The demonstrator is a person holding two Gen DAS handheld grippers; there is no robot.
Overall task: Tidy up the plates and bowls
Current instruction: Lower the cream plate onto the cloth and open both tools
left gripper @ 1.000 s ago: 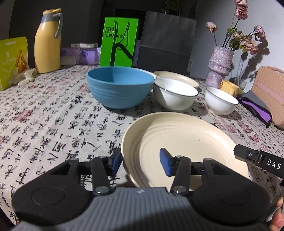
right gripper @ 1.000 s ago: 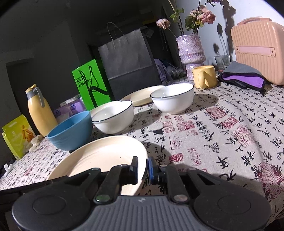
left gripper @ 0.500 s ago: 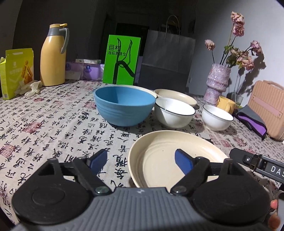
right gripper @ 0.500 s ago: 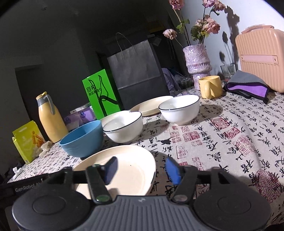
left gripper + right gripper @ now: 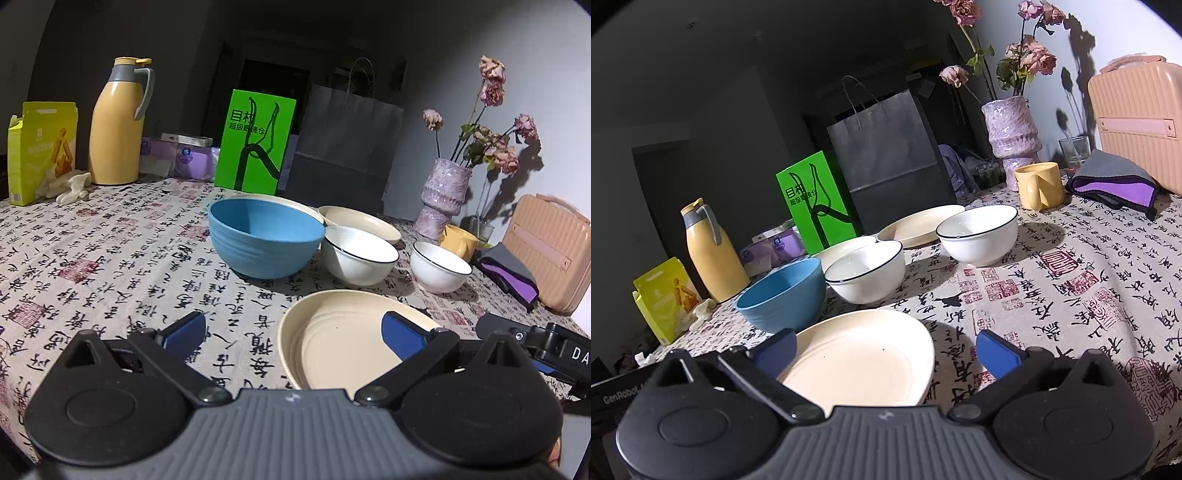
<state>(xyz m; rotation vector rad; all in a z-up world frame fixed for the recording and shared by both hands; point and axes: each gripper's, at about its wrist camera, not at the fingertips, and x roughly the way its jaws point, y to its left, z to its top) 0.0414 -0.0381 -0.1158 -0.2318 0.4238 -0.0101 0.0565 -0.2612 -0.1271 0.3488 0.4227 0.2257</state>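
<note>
A cream plate (image 5: 351,343) (image 5: 864,354) lies flat on the patterned tablecloth just ahead of both grippers. My left gripper (image 5: 293,332) hovers over its left rim with the jaws opening wide; neither pad touches the plate. My right gripper (image 5: 886,349) stands over the plate's right rim, jaws likewise opening, pads apart from it. Behind the plate are a blue bowl (image 5: 264,236) (image 5: 783,295) and two white bowls with dark rims (image 5: 360,254) (image 5: 439,266). Another cream plate (image 5: 362,218) (image 5: 919,221) lies farther back.
Along the back stand a yellow thermos (image 5: 116,122), a yellow box (image 5: 40,151), a green box (image 5: 255,144), a dark paper bag (image 5: 347,147) and a vase of flowers (image 5: 445,195). A yellow mug (image 5: 1039,184), purple cloth (image 5: 1115,188) and pink case (image 5: 1137,122) sit at the right.
Both grippers have opened off the cream plate's rim and drawn back and up a little. The plate now rests on the table, free of both.
</note>
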